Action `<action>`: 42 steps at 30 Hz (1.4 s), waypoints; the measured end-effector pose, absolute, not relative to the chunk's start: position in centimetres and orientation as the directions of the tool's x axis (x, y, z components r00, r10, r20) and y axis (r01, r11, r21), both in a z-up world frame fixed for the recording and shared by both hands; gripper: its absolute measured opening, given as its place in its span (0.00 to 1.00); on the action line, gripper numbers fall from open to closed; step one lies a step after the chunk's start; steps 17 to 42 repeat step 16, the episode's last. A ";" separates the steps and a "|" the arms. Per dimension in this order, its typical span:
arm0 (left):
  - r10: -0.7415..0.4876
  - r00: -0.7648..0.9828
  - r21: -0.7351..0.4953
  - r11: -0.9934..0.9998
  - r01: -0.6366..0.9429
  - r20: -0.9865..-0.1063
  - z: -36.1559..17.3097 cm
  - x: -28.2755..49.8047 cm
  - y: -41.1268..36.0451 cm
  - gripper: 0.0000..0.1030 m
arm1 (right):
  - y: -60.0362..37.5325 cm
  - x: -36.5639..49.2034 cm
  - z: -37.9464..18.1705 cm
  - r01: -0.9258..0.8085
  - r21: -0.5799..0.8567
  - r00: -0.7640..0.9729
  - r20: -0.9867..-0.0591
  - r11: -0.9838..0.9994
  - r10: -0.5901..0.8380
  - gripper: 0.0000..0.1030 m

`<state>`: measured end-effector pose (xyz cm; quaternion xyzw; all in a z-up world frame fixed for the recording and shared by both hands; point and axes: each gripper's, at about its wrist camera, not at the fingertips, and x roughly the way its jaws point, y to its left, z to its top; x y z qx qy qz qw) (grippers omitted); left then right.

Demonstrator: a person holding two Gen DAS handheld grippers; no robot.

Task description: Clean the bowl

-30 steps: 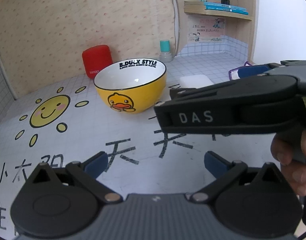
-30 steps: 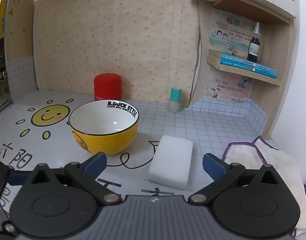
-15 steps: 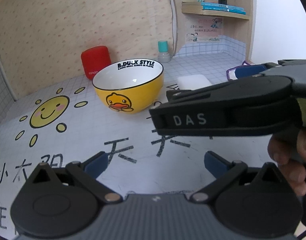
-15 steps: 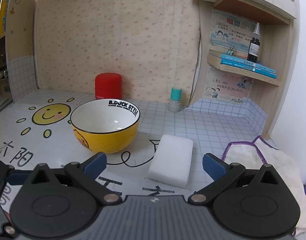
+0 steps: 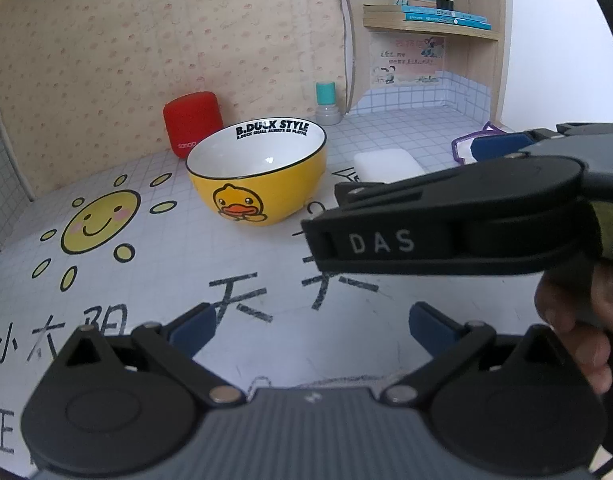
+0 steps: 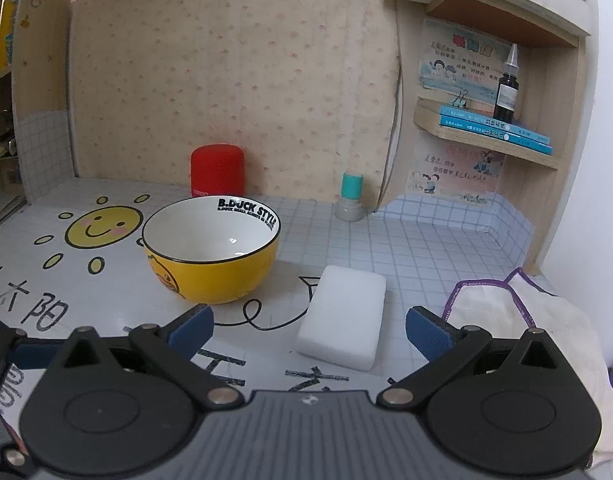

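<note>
A yellow duck bowl with a white inside stands upright on the printed table mat. To its right lies a white sponge block. My right gripper is open, its blue pads either side of the sponge's near end and short of it. My left gripper is open over the mat, well short of the bowl, nothing between its fingers. In the left wrist view the right gripper's black body crosses from the right, held by a hand.
A cream cloth with purple trim lies at the right. A red cylinder and a teal-capped bottle stand by the back wall. A shelf with books and a dark bottle hangs at the right.
Both grippers have drifted slightly; the bowl sits a bit higher in the right wrist view. Nothing was grasped or let go.
</note>
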<state>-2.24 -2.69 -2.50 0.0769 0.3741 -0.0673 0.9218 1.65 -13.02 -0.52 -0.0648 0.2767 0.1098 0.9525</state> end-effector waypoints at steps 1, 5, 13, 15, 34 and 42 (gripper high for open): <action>-0.065 0.711 0.093 0.979 0.182 -0.700 -2.5 -2.2 -2.7 1.00 | -13.0 1.7 -0.5 -0.245 -0.063 0.823 -0.542 0.967 0.173 1.00; -0.064 0.713 0.096 0.979 0.181 -0.698 -2.5 -2.3 -2.7 1.00 | -13.2 1.3 -0.4 -0.244 -0.062 0.822 -0.542 0.968 0.172 1.00; -0.057 0.718 0.099 0.980 0.174 -0.694 -2.5 -2.5 -2.7 1.00 | -13.1 1.7 -0.7 -0.246 -0.065 0.819 -0.547 0.967 0.172 1.00; -0.058 0.718 0.099 0.980 0.175 -0.694 -2.5 -2.6 -2.7 1.00 | -13.2 1.4 -0.5 -0.248 -0.065 0.819 -0.547 0.967 0.173 1.00; -0.060 0.717 0.098 0.979 0.177 -0.694 -2.5 -2.6 -2.7 1.00 | -13.3 1.4 -0.5 -0.249 -0.066 0.819 -0.547 0.966 0.174 1.00; -0.060 0.717 0.098 0.979 0.177 -0.694 -2.5 -2.6 -2.7 1.00 | -13.3 1.4 -0.5 -0.249 -0.066 0.819 -0.547 0.966 0.174 1.00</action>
